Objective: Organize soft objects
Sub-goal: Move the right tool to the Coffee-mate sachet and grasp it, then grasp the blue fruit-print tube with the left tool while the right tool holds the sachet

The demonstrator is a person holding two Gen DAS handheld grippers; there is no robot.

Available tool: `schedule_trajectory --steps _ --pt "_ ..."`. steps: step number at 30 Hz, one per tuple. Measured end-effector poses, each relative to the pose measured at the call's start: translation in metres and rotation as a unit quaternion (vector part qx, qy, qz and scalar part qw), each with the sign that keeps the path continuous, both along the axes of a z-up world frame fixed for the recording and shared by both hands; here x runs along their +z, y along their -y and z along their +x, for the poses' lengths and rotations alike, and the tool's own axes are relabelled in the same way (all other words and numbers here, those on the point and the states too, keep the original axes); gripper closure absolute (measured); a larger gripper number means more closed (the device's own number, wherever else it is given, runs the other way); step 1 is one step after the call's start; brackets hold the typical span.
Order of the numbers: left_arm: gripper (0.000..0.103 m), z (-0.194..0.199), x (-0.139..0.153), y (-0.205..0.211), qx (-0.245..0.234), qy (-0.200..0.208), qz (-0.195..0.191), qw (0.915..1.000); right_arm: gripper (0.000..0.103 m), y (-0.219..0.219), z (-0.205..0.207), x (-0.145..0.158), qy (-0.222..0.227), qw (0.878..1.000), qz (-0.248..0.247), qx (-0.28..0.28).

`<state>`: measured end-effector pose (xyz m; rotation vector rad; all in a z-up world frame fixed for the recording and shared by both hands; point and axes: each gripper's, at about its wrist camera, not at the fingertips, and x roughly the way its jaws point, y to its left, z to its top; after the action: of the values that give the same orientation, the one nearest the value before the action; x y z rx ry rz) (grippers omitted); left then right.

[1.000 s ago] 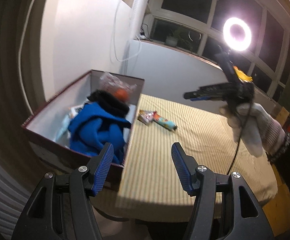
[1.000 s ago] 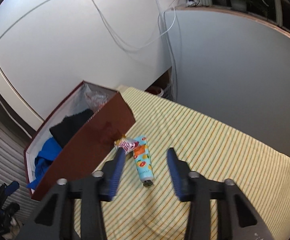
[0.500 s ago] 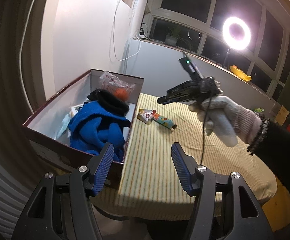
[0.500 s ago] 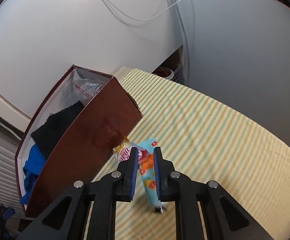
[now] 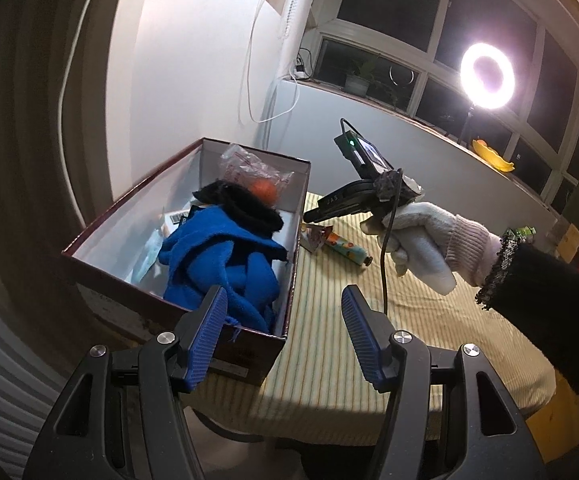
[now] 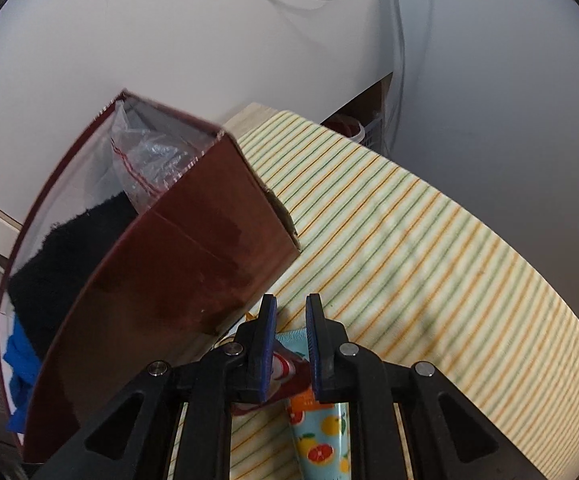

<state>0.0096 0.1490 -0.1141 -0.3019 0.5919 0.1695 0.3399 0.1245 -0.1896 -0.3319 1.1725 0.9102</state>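
Striped cloth point(image 6: 429, 240) is spread over the table, and a dark red box point(image 6: 193, 256) is set at its edge by the white wall. A blue cloth point(image 5: 225, 264), a black cloth point(image 5: 245, 204) and a plastic bag point(image 5: 249, 168) are already kept inside the box.

A second ago the right claw point(image 6: 291, 344) was held wide open, higher above the table. Now it has been brought down low, and its jaws have been pulled nearly together. A small gap is left between them. A red and white snack packet point(image 6: 285, 372) and the flat end of a fruit-print tube point(image 6: 321, 436) are seen right under the claw tips. It cannot be told if either one is pinched yet, because the grip spot is hidden by the claw. A pick-up is most likely being started, so one more soft thing may soon be put away.

Both the packet and the tube are lying on the cloth, just beside the long wall of the box.

The left claw point(image 5: 283, 336) is held open, with nothing in it, near the front corner of the box.
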Motion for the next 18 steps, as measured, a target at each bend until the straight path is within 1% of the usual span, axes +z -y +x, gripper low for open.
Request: schedule_trajectory --steps 4,6,8,12,18 --pt "0.044 -0.001 0.000 0.000 0.001 -0.001 -0.004 1.0000 0.090 -0.008 -0.005 -0.009 -0.006 1.000 -0.006 0.019" --pt "0.044 -0.003 0.000 0.001 0.002 0.000 -0.004 1.0000 0.090 -0.011 -0.013 -0.010 0.004 0.999 -0.013 0.036" --pt "0.044 -0.003 0.001 0.002 0.001 0.000 -0.004 1.0000 0.090 -0.011 -0.020 -0.009 0.002 0.998 -0.013 0.056" --pt "0.044 -0.003 0.002 0.003 -0.002 0.000 -0.004 1.0000 0.090 -0.002 -0.042 -0.008 0.004 0.995 -0.024 0.099" --pt "0.044 -0.003 0.004 0.012 -0.012 0.003 -0.001 0.9999 0.090 0.022 -0.074 -0.007 0.004 0.988 -0.045 0.147"
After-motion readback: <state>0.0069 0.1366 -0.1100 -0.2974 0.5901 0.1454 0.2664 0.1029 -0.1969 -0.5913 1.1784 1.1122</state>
